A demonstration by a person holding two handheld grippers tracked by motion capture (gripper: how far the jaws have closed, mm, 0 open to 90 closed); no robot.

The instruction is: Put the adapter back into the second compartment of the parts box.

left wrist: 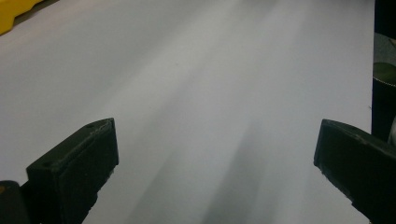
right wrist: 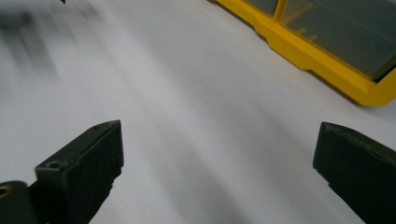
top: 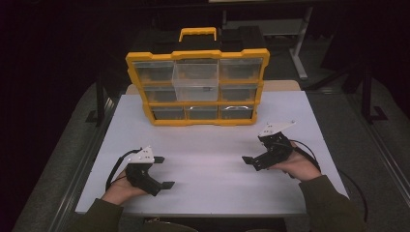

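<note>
A white desk [top: 208,179] carries a yellow organiser case [top: 197,87] standing upright at its far edge, its long axis running left to right, its clear drawer fronts facing the person and its handle [top: 197,33] on top — one upper-middle drawer [top: 196,82] sticks out. The left claw [top: 162,171] and right claw [top: 252,161] rest near the front, jaws apart, empty. The right gripper view catches the case's lower corner [right wrist: 327,51]; the left gripper view catches a yellow sliver [left wrist: 14,14].

No legible text, label or number anywhere.
</note>
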